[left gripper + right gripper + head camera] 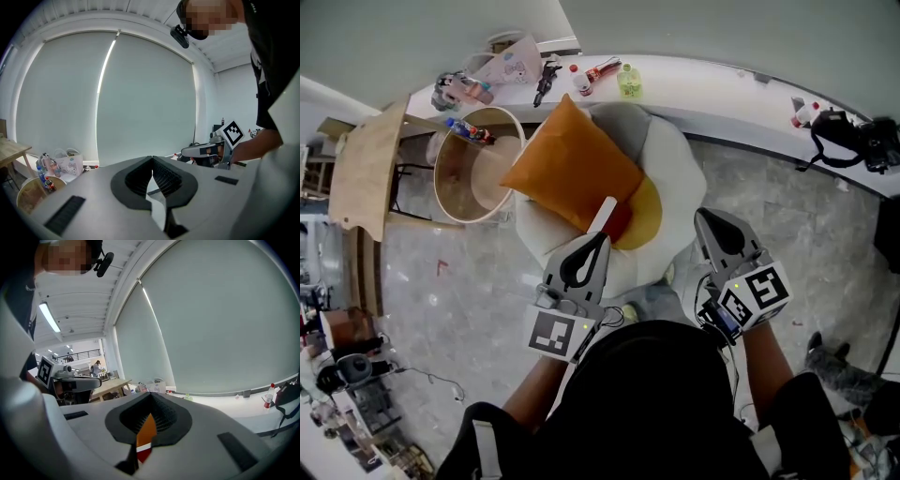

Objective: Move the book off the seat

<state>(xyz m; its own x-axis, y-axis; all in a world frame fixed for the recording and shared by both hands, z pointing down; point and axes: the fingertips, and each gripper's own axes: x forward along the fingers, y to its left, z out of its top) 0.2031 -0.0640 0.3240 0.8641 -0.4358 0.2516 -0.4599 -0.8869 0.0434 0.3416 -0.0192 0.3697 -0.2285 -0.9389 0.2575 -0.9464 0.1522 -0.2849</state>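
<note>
The big white seat (684, 169) held an orange cushion (567, 164). The left gripper (598, 242) and right gripper (705, 216) were both clenched, holding nothing. The thin book (606, 214) sat on the seat beside the cushion, right by the left gripper.

Matt orange cloth cushion (567, 164), seemingly plush white seat (680, 173), glossy marbled floor (478, 281).

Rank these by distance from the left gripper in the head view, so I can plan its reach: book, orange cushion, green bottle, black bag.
1. book, just ahead of the left gripper's jaws, on the seat.
2. orange cushion, behind the book, toward the left.
3. green bottle, on the ledge beyond the seat.
4. black bag, far right along the ledge.
</note>
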